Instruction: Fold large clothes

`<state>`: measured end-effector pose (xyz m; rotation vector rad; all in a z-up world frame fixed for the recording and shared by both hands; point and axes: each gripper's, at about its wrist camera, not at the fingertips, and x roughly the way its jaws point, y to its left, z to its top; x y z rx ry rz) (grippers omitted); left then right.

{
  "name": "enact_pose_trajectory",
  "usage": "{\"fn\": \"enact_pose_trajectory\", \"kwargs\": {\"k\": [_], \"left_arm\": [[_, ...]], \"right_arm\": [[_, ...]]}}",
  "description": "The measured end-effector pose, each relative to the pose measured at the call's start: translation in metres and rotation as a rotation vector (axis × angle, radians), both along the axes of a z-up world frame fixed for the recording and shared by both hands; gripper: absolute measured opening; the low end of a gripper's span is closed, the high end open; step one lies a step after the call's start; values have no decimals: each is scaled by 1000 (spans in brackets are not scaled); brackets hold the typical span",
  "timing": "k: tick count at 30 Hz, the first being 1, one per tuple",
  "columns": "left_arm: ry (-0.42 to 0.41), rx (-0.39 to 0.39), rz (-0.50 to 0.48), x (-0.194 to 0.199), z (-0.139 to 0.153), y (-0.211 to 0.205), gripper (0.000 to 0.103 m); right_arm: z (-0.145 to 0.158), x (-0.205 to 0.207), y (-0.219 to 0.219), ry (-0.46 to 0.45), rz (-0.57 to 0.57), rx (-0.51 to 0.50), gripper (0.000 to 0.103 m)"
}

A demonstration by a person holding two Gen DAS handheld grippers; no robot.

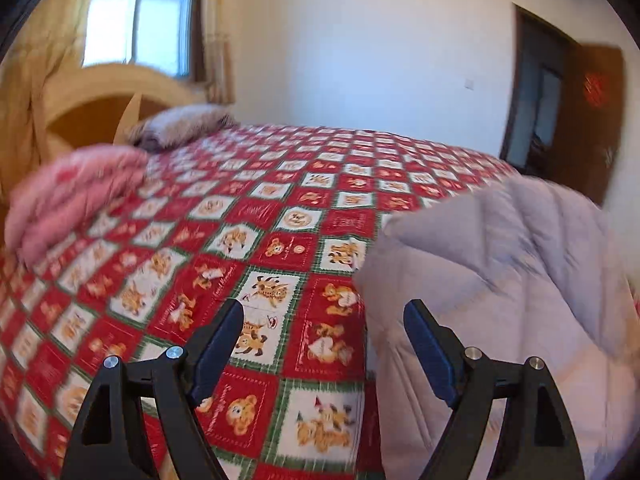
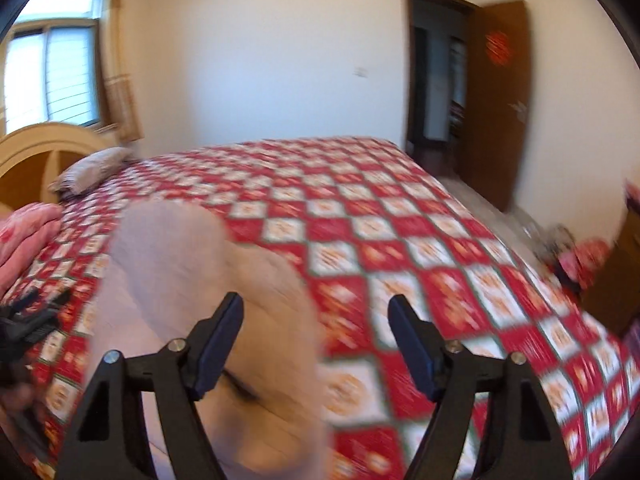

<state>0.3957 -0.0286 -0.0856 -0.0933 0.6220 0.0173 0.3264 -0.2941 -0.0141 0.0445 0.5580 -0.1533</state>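
Pale lilac quilted jacket (image 1: pixel 500 280) lies bunched on the bed (image 1: pixel 280 200), near its front edge, not yet folded flat. Left tool (image 1: pixel 323 328) and right tool (image 2: pixel 316 320) both stand wide open, empty. Folding appears largely outstanding.

Right gripper (image 2: pixel 316 316) gapes wide above the red checked bedspread (image 2: pixel 400 240); pale padded coat (image 2: pixel 192 280) lies blurred beneath its left finger.

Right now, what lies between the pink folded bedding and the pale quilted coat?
Only bare bedspread: the left wrist view shows nothing between the pink bedding and the coat.
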Motion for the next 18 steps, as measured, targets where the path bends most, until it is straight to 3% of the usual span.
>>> {"fn": "enact_pose_trajectory", "kwargs": {"k": [4,8,11,14,18], "left_arm": [[-2,-48,4,18,-3,-4,83],[-22,-32,-48,30,3,-24,83],[-32,-6,-98,38,2,-45,83],[-20,-20,-144,43,-4,-66,83],[20,32,-216,45,-22,-113,86]], "right_arm": [[18,48,59,-9,122,22,67],[-2,93,79,36,164,52,65],[-37,110,64,115,131,68,58],[-72,107,36,184,67,67,58],[-100,90,-8,210,-3,131,58]]}}
